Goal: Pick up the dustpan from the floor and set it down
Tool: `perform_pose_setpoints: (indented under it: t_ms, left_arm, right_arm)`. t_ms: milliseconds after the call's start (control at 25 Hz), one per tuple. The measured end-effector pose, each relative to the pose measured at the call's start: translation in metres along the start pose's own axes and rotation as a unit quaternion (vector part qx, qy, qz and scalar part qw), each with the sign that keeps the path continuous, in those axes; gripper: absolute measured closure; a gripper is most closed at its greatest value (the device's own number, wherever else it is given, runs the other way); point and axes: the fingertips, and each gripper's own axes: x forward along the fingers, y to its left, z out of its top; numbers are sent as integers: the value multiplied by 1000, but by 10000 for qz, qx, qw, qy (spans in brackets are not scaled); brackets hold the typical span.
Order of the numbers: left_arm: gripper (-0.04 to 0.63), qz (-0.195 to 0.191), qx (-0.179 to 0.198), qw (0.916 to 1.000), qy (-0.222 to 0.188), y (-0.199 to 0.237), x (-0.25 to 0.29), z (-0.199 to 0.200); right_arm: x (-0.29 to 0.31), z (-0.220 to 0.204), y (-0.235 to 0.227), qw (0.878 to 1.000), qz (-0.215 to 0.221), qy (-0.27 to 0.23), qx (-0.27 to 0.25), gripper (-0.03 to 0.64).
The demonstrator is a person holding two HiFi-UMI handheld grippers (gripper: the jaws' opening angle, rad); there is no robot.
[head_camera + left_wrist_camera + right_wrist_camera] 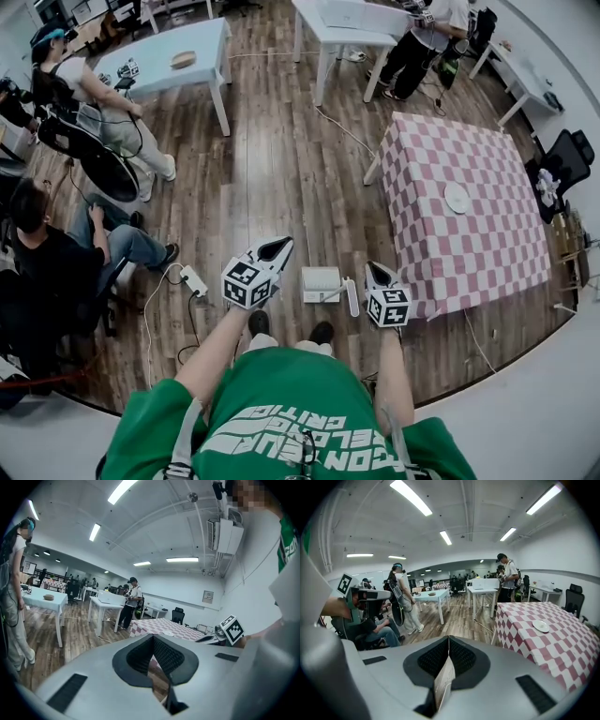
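Observation:
In the head view a white dustpan [321,283] lies flat on the wooden floor just ahead of my feet, its handle [352,298] pointing toward me on the right. My left gripper [276,249] hovers to the dustpan's left, jaws shut and empty. Just right of the handle my right gripper [377,273] is also shut with nothing in it. Neither touches the dustpan. In the left gripper view the left gripper [153,637] has its pads together, and the right gripper [449,640] looks the same in the right gripper view. Both gripper views look across the room, and the dustpan is in neither.
A table with a pink checked cloth [487,244] and a white plate [457,198] stands at the right. A power strip [194,279] and cables lie on the floor at the left. People sit and stand at the left [56,253]; white tables [187,47] stand further back.

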Motion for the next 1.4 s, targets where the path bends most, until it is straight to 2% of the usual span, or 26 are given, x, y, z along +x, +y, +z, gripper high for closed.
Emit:
perform_pose_setpoints:
  t_ms: [400, 720, 760, 840, 1000, 1400]
  left_arm:
    - [592, -210, -153, 9989, 382, -12, 3, -37]
    - [592, -188, -339, 9978, 538, -17, -1, -61]
    - [592, -186, -362, 9976, 565, -18, -2, -64]
    - [592, -181, -410, 9971, 619, -18, -2, -71]
    - [592, -159, -513, 9961, 704, -18, -2, -82]
    - [592, -80, -522, 9953, 812, -10, -1, -87]
  right_arm:
    - [29, -73, 6, 9945, 17, 1040, -105, 607]
    - [46, -122, 2, 9853, -54, 1701, -167, 603]
    - [49, -126, 3, 9841, -15, 1766, -159, 593]
    - [55, -135, 6, 9813, 81, 1919, -134, 516]
    - [66, -153, 5, 9750, 76, 2212, -167, 465]
    - [94, -193, -2, 9568, -61, 2908, -27, 436]
